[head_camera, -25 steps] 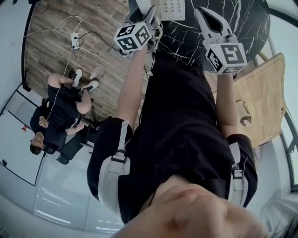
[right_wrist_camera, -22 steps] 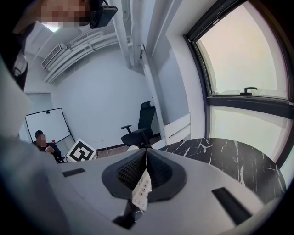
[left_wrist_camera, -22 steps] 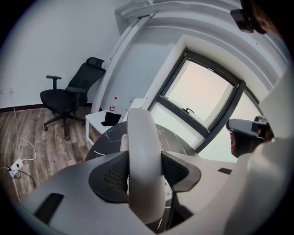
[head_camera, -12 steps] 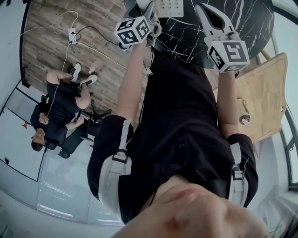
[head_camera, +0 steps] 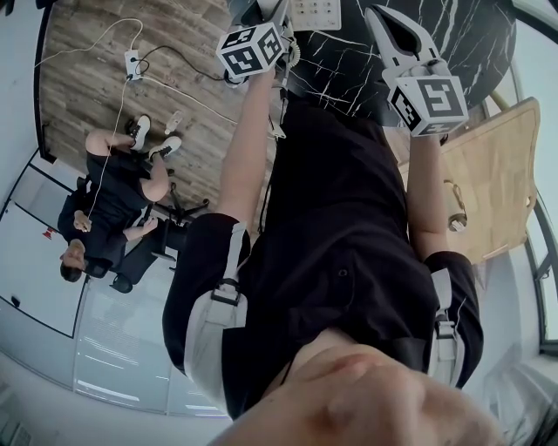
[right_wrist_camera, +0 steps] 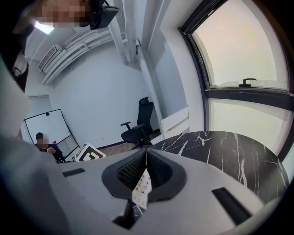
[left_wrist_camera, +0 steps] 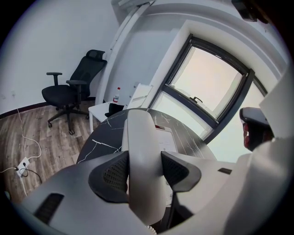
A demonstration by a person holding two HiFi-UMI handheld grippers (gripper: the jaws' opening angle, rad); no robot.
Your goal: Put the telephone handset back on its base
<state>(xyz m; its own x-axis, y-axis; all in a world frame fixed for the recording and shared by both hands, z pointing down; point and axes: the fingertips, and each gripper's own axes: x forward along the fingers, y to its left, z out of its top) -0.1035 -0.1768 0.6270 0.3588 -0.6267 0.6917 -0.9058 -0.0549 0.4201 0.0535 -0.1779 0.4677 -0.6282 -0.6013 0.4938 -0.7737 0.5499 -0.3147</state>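
Observation:
The white telephone handset stands upright between the dark pads of my left gripper, which is shut on its middle. Behind it, the white phone base lies on the black marble table. In the head view the left gripper reaches to the table's near edge, beside the base's keypad, and the coiled cord hangs by it. My right gripper hovers over the table to the right, pads pressed together with nothing in them. The keypad shows below them.
A black office chair stands on the wooden floor beyond the table. A person sits on a chair at the left, near a power strip with cables. A light wooden tabletop lies to my right. Large windows back the table.
My left gripper, with the handset in it, has moved a little forward toward the phone base. The right gripper has hardly moved.

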